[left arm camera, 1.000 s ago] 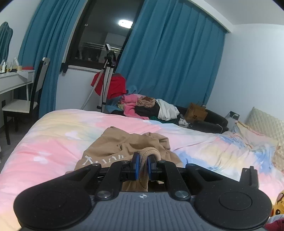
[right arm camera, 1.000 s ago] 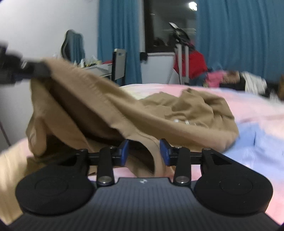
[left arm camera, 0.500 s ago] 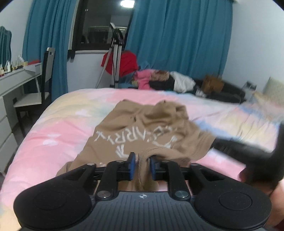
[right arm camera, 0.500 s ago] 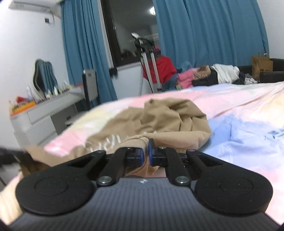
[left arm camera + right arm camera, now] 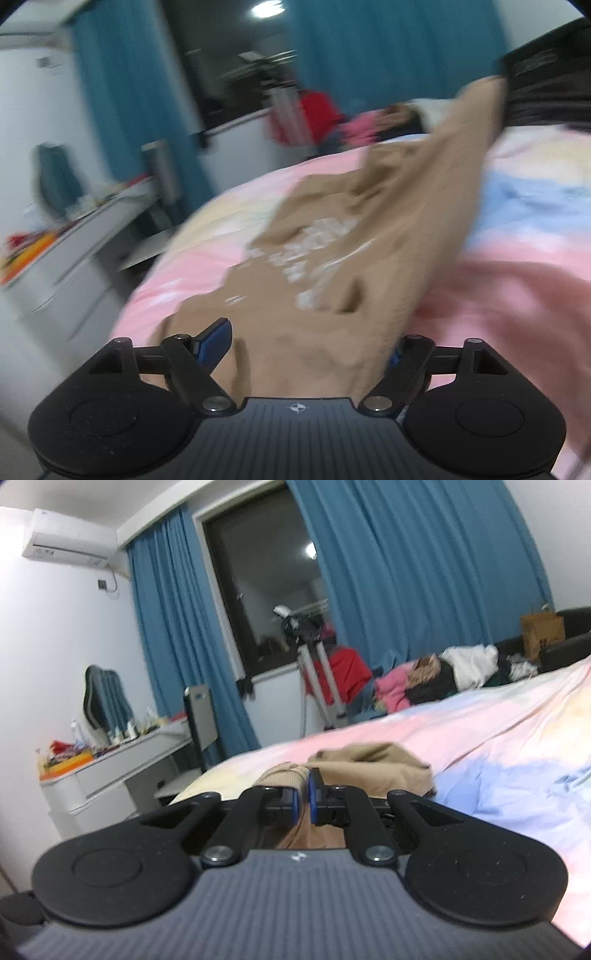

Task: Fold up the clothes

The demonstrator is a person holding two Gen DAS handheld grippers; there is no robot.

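Your left tool is opening, jaws standing wide, with the tan sweatshirt lying loose between them and no pad pressing on it. Your right tool is clamped tight on a ribbed edge of the sweatshirt, a cuff or hem by the look of it. The garment lies on the bed, print side up, one part drawn up toward the right tool at the top right of the left view.

The risk from here: with the left end freed, any pull from the right could drag the whole garment across the bed and bunch it. The right grip is on a thin edge, so a sharp tug might slip it out. The left view is blurred; go slower before re-gripping.
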